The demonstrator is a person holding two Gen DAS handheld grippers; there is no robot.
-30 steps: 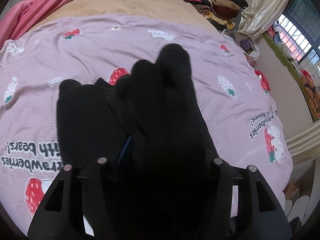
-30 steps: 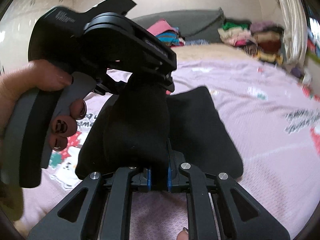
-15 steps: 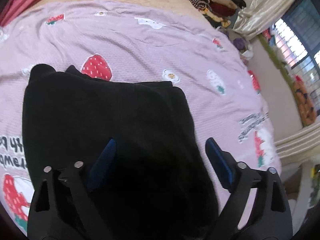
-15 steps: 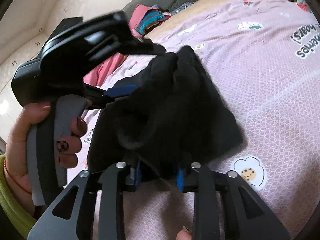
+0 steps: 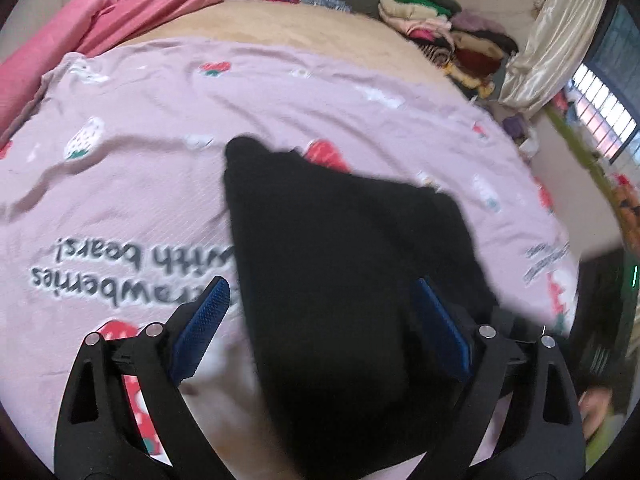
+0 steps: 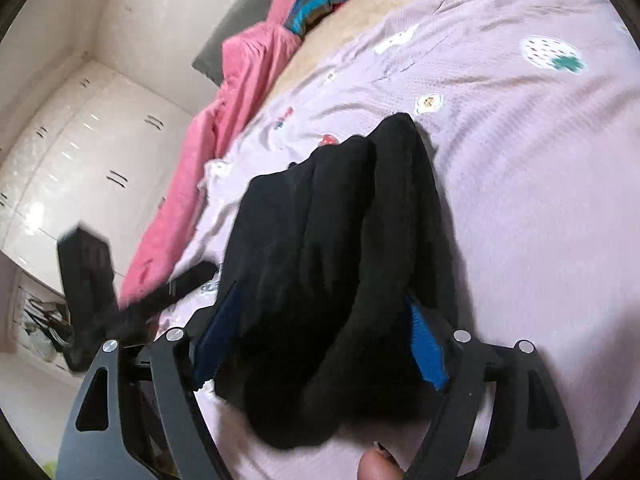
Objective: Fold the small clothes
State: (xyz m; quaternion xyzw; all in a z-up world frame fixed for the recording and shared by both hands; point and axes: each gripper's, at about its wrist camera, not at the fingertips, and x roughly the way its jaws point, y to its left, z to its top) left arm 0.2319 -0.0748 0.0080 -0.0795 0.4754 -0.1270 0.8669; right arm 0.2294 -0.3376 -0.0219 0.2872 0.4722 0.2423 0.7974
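A pink strawberry bedspread [image 5: 160, 184] on the bed, with black clothes [image 5: 344, 264] lying on it.

The left gripper [image 5: 320, 328] is wide open and holds nothing; the right gripper [image 6: 320, 336] is opening, cloth loose between its fingers. The cloth runs long, away from both. Lots of free bed sits beyond, and folded piles [image 5: 440, 40] far back.

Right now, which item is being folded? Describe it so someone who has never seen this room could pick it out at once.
Start at the bed, covered by a pink strawberry-print sheet. In the sheet's middle, just ahead of both grippers, lies a black garment, bunched in folds. It is the only plain black cloth on the sheet; the other clothes are coloured and piled at the bed's far edge.
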